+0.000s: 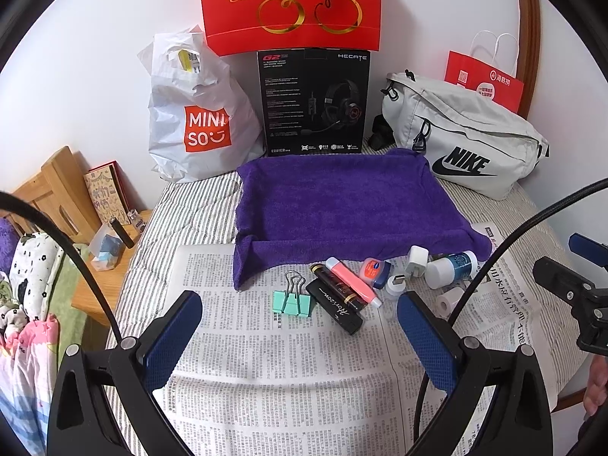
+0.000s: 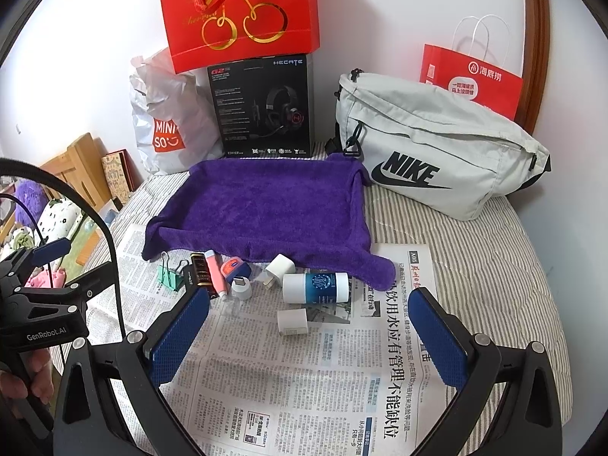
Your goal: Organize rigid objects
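Small rigid items lie in a row on newspaper in front of a purple towel-lined tray: a green binder clip, a black box, a black-gold tube, a pink stick, a small blue-lidded tin, a white charger plug and a white-blue bottle. A small white roll lies nearest the right gripper. My left gripper hovers open just short of the binder clip. The right gripper is open too, empty, facing the bottle.
Behind the tray stand a black headset box, a white Miniso bag, a red cherry gift bag, a grey Nike bag and a red paper bag. A wooden nightstand sits left of the striped bed.
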### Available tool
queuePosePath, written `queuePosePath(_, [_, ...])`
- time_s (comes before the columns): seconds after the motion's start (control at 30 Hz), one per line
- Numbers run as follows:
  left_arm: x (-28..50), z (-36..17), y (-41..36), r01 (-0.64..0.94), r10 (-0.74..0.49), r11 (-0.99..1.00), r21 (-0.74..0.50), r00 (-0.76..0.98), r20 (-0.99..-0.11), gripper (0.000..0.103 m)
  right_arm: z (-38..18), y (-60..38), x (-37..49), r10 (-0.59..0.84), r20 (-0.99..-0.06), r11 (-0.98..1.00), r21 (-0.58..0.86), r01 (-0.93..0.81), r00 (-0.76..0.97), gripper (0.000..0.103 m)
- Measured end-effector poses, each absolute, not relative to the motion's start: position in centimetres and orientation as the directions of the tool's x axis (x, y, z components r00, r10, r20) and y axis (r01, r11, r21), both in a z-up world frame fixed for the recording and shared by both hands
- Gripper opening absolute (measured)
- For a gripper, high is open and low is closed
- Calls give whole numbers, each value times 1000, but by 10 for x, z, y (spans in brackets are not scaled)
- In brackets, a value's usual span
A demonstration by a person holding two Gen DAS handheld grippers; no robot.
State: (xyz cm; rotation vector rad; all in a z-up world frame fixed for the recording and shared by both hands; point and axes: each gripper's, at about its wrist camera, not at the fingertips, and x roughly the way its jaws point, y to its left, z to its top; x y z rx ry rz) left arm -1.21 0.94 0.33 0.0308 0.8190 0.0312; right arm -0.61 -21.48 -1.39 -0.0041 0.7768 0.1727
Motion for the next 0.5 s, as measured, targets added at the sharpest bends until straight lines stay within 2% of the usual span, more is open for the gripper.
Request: queuePosePath(0.5, [-13,3,9,-17,46,999,47,681,-730,103,-16,-215,-5,150,-701,986,57,-155,697,103])
